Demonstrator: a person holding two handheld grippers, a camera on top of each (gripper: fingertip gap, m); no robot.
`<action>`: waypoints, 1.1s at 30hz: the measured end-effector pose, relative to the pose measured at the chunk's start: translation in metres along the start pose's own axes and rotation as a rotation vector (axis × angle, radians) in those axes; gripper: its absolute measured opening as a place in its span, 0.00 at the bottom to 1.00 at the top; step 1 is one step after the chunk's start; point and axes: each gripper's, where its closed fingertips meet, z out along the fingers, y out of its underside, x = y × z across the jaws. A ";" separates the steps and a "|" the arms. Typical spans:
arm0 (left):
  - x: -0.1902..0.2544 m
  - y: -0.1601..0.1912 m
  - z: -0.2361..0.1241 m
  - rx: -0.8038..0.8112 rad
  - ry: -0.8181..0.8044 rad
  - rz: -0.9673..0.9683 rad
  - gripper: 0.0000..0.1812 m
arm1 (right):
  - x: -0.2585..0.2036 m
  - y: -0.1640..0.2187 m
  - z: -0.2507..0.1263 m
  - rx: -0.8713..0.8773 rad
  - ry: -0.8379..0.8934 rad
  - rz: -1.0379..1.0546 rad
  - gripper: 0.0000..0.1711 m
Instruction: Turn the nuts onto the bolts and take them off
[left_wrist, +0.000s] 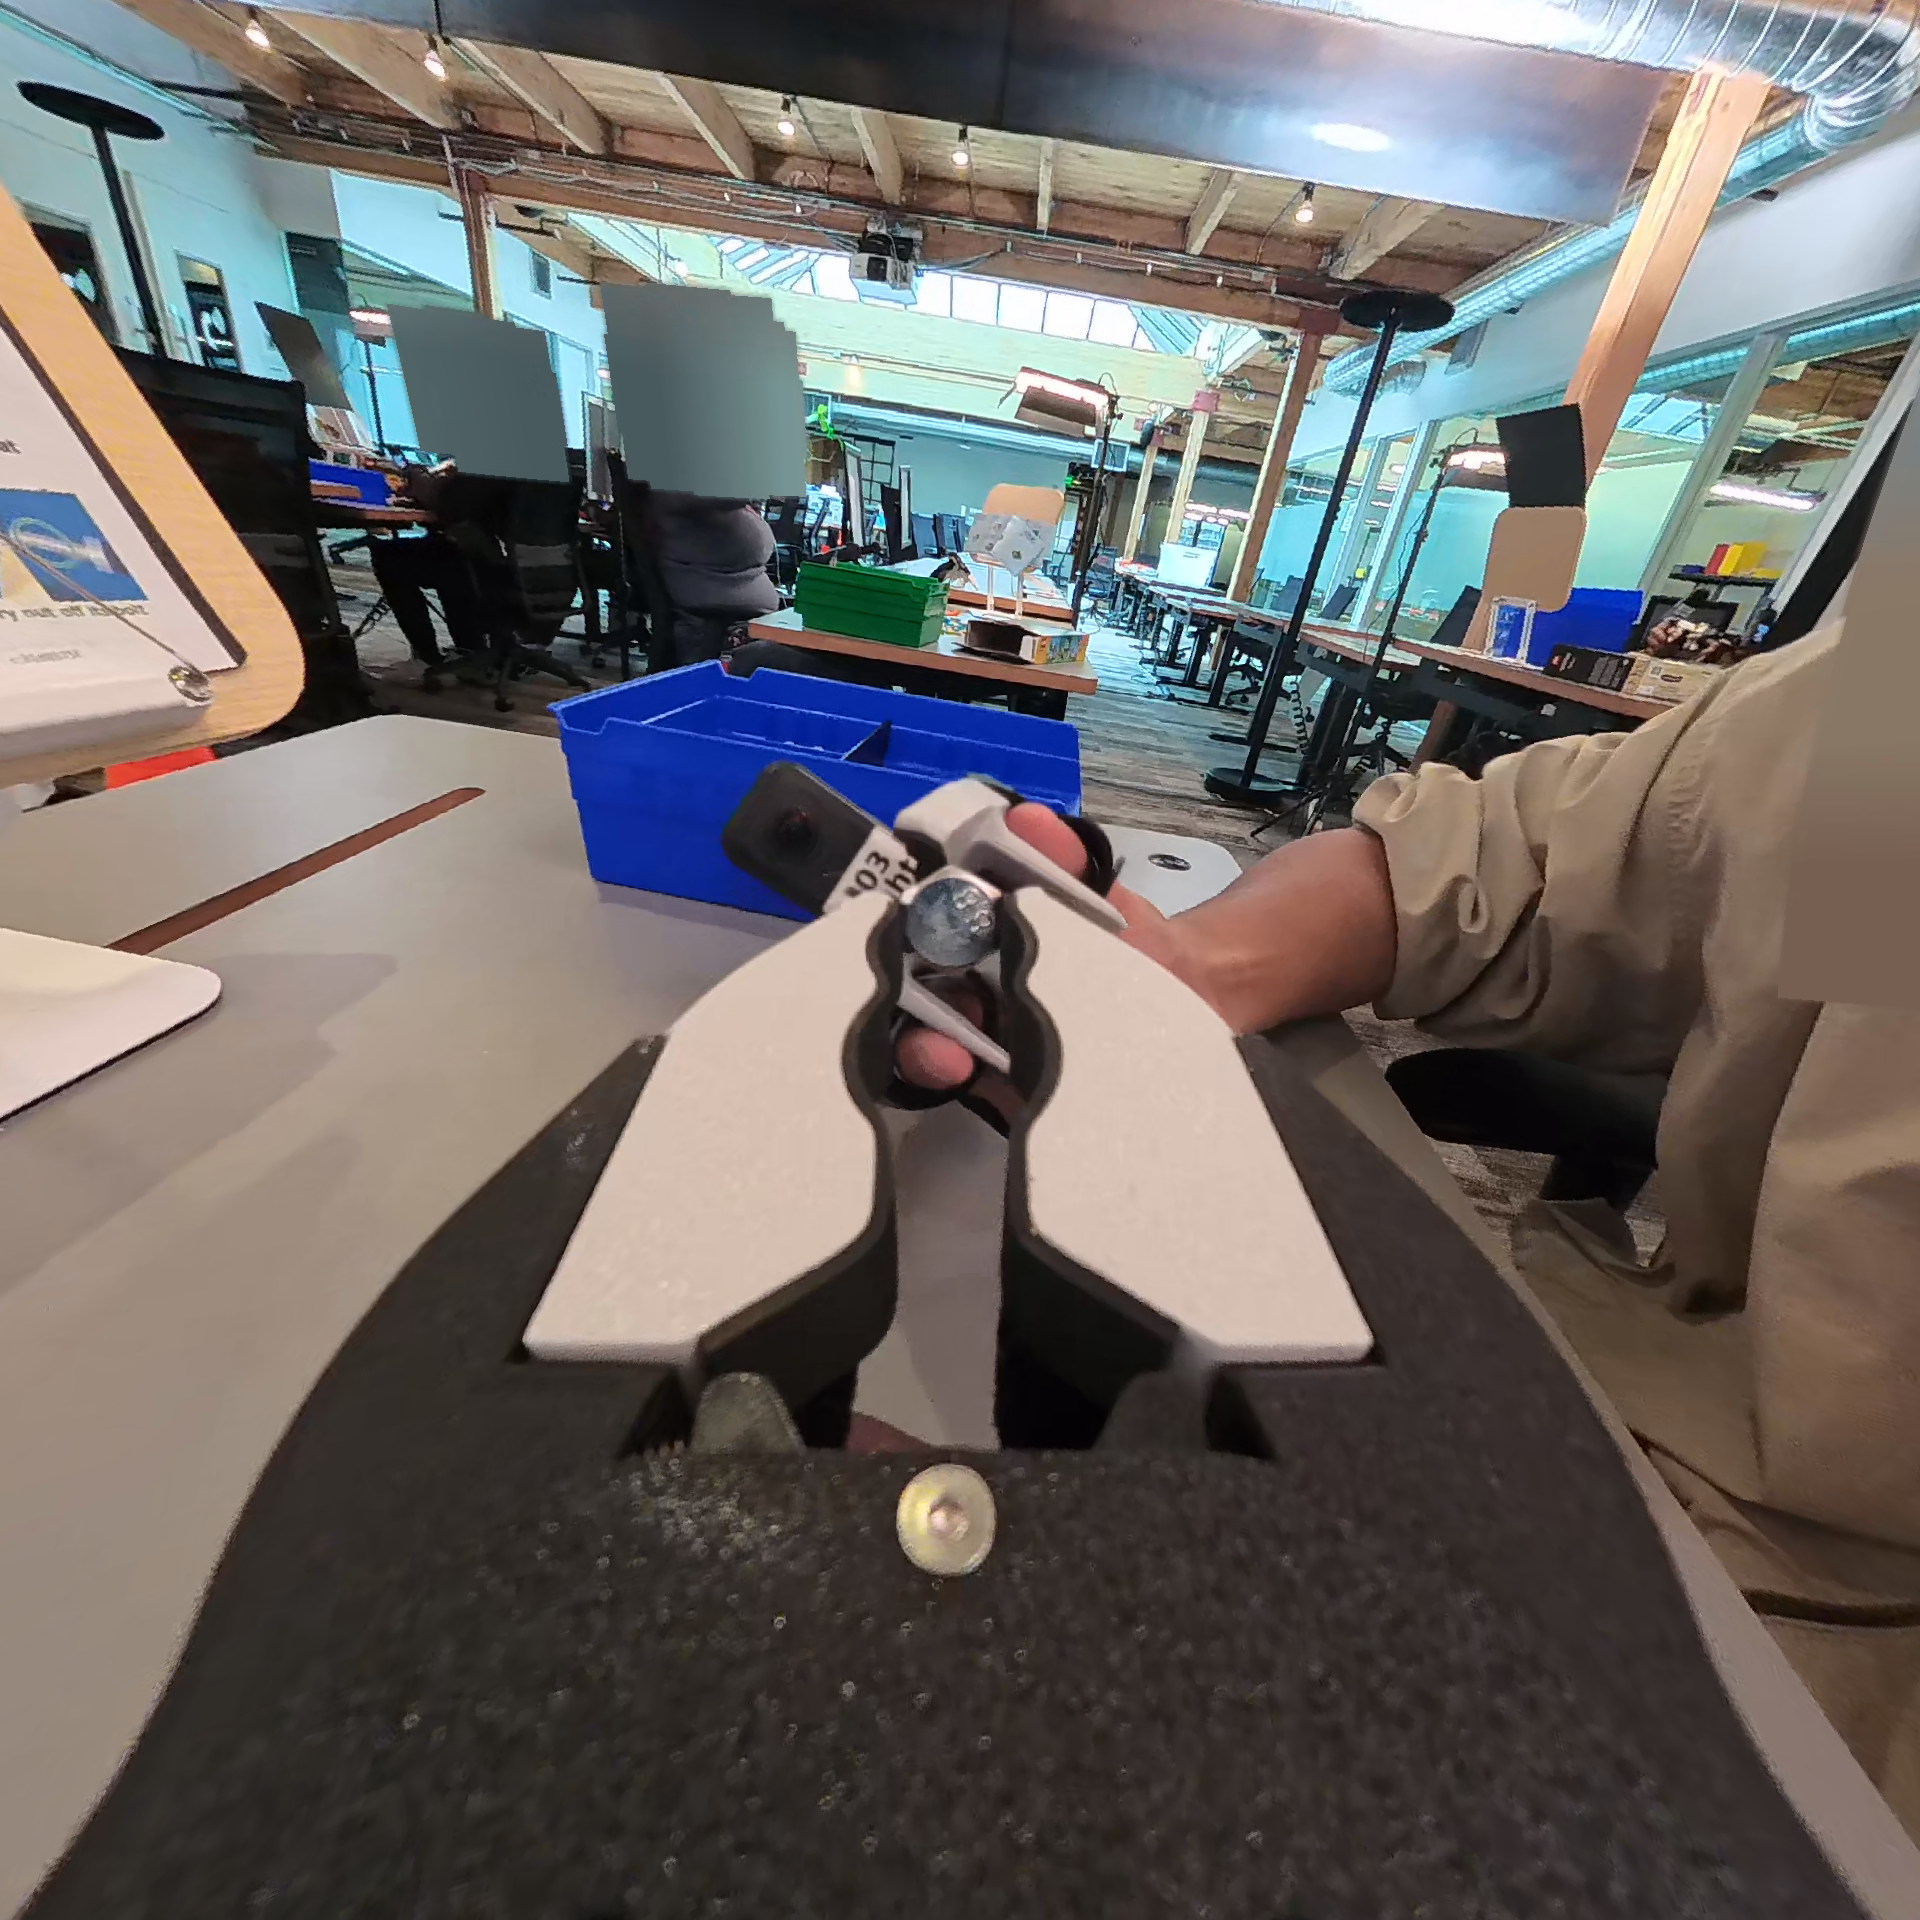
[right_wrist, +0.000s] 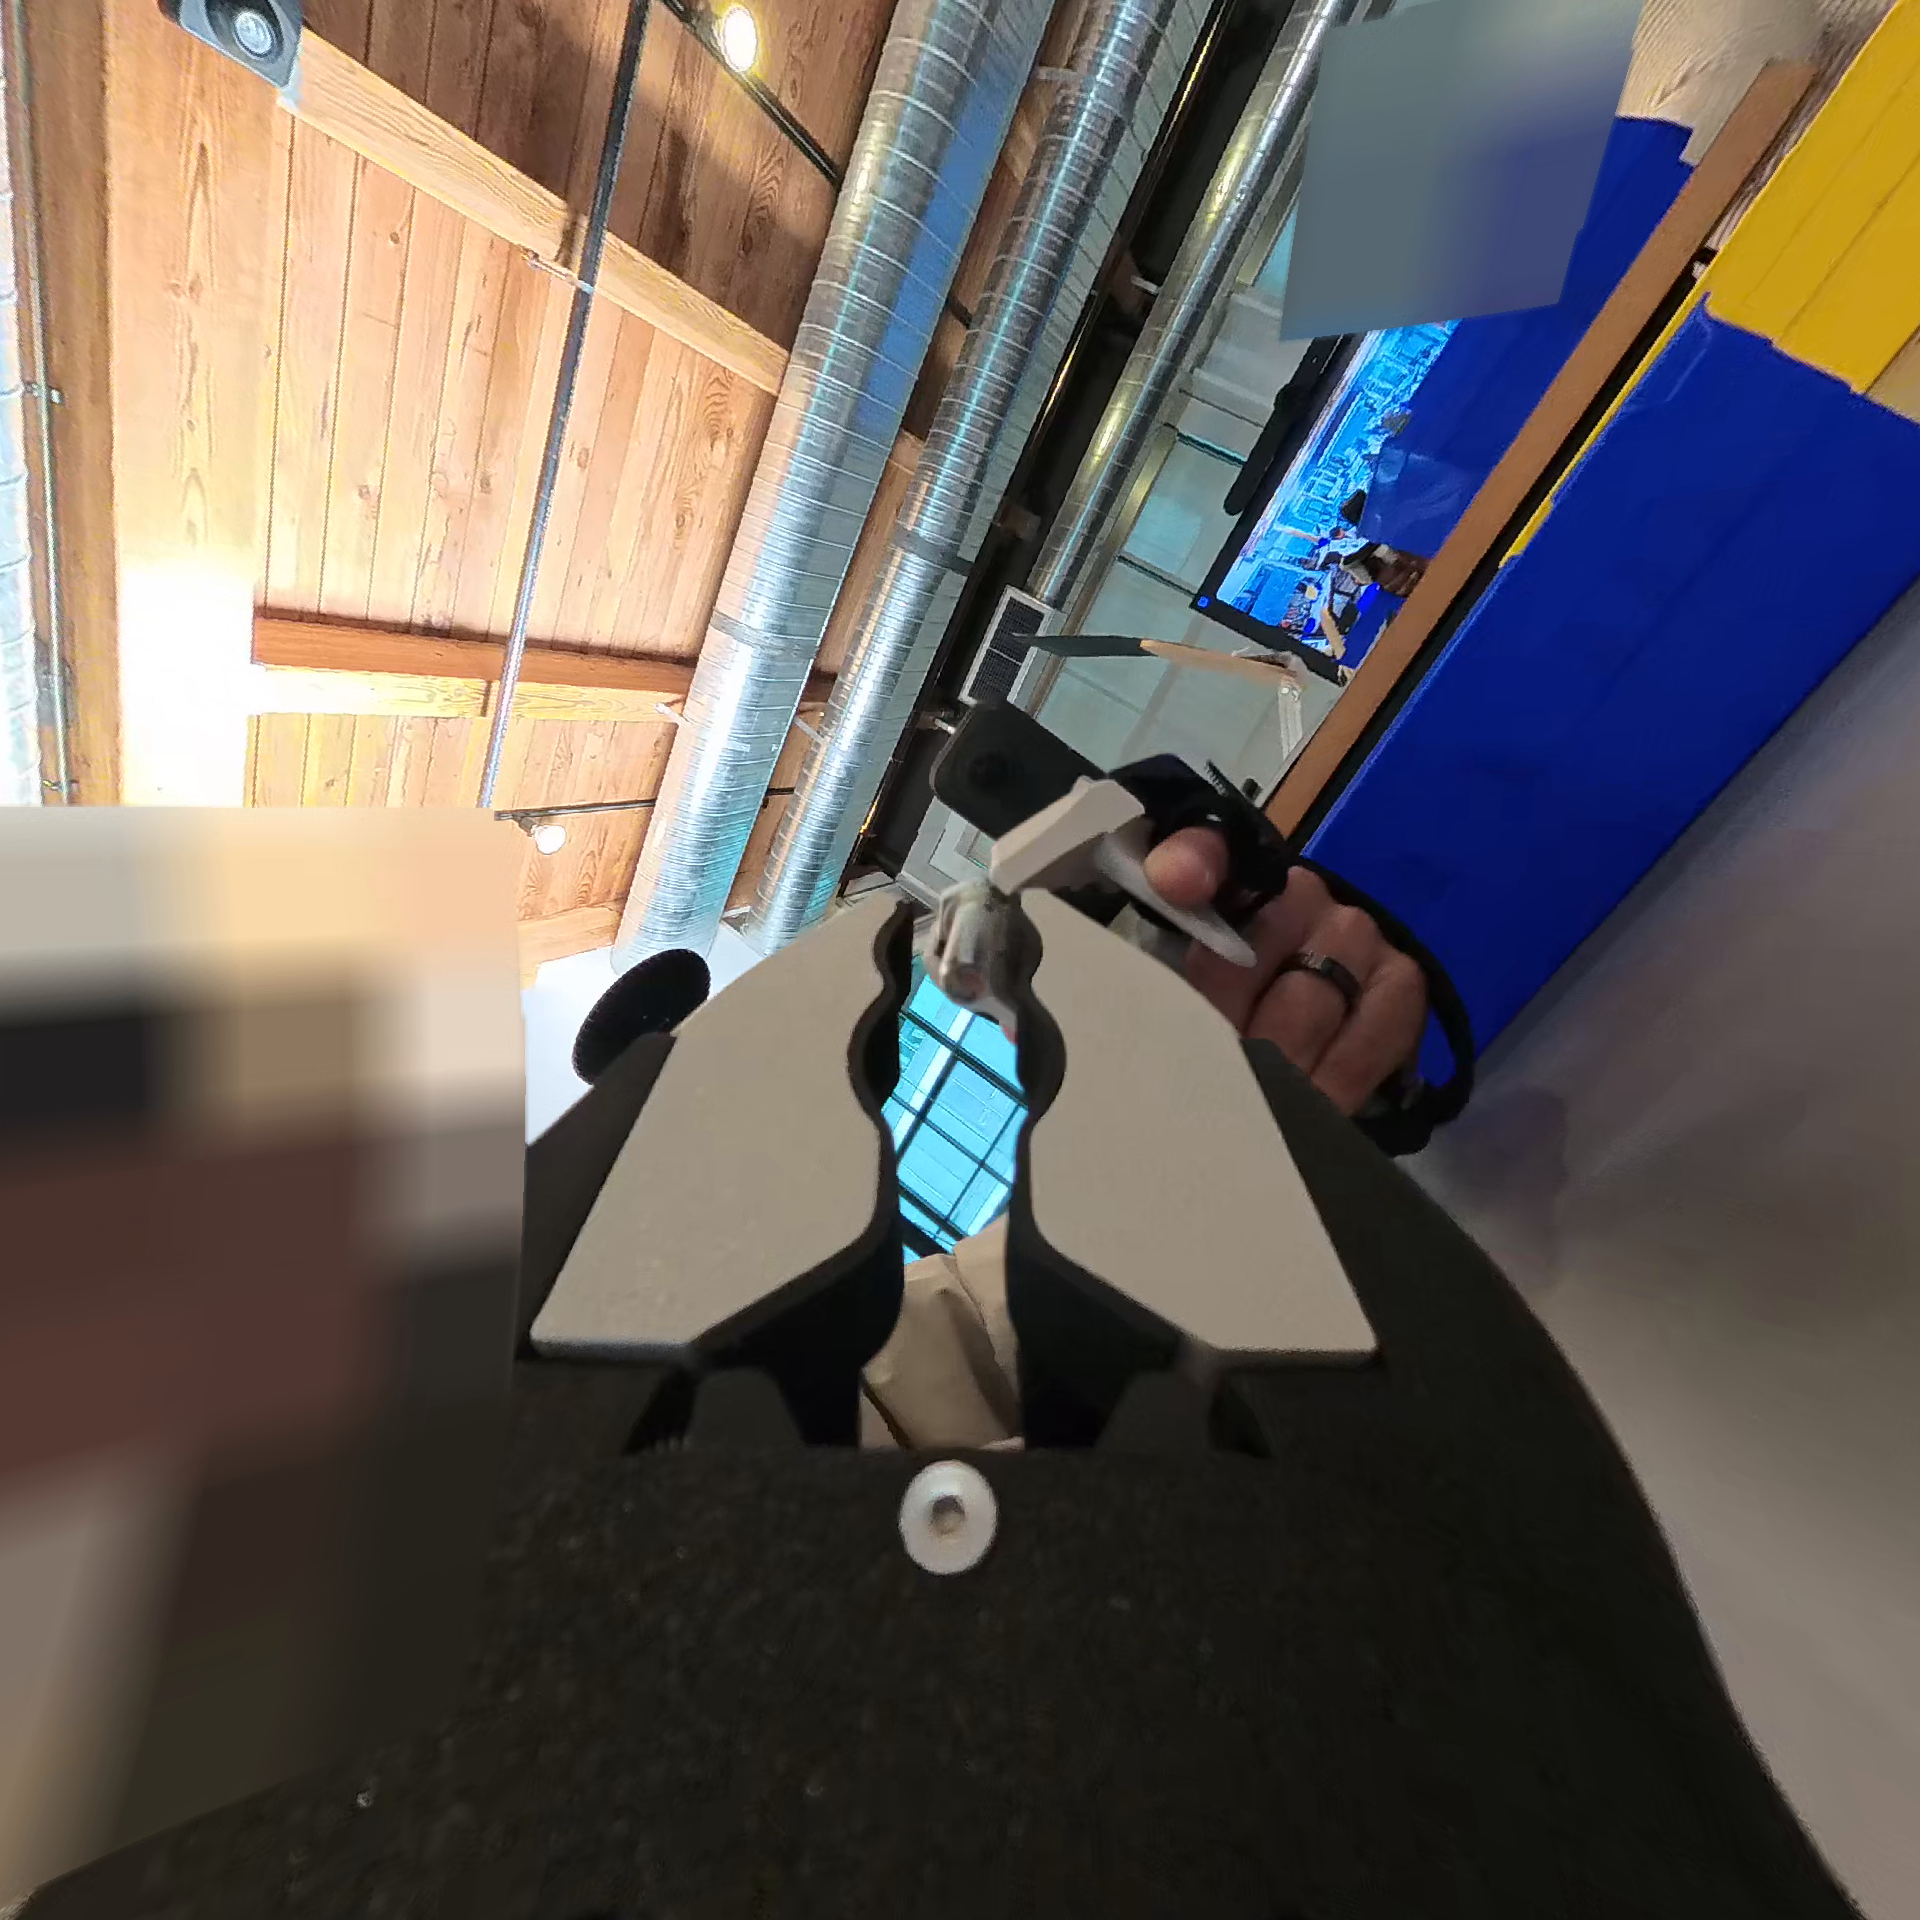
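- Your left gripper (left_wrist: 951, 928) is clamped on the round head of a steel bolt (left_wrist: 951, 920), seen end-on at upper centre of the left wrist view.
- Your right gripper (right_wrist: 971, 951) meets the same bolt (right_wrist: 964, 951) from the far end; its tips are closed around the threaded shank in the right wrist view. You cannot tell from either view whether a nut sits between those tips.
- Both tools are tip to tip; the right gripper (left_wrist: 977, 831) appears just behind the bolt head in the left wrist view.
- The bolt is held in the air above the grey table (left_wrist: 364, 1039).
- A blue bin (left_wrist: 665, 790) stands on the table behind the grippers, at centre frame.
- Your hand (right_wrist: 1320, 997) holding the left tool shows at right of centre.
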 end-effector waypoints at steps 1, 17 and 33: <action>0.000 0.002 0.001 -0.006 0.001 0.001 0.09 | 0.000 -0.001 -0.001 0.001 0.004 -0.008 0.10; -0.006 -0.004 -0.003 0.019 -0.021 -0.010 0.09 | -0.004 -0.018 -0.007 -0.028 0.116 -0.254 0.11; -0.021 0.004 -0.022 -0.108 -0.319 -0.034 0.09 | 0.035 -0.018 -0.018 -0.408 0.798 -1.343 0.19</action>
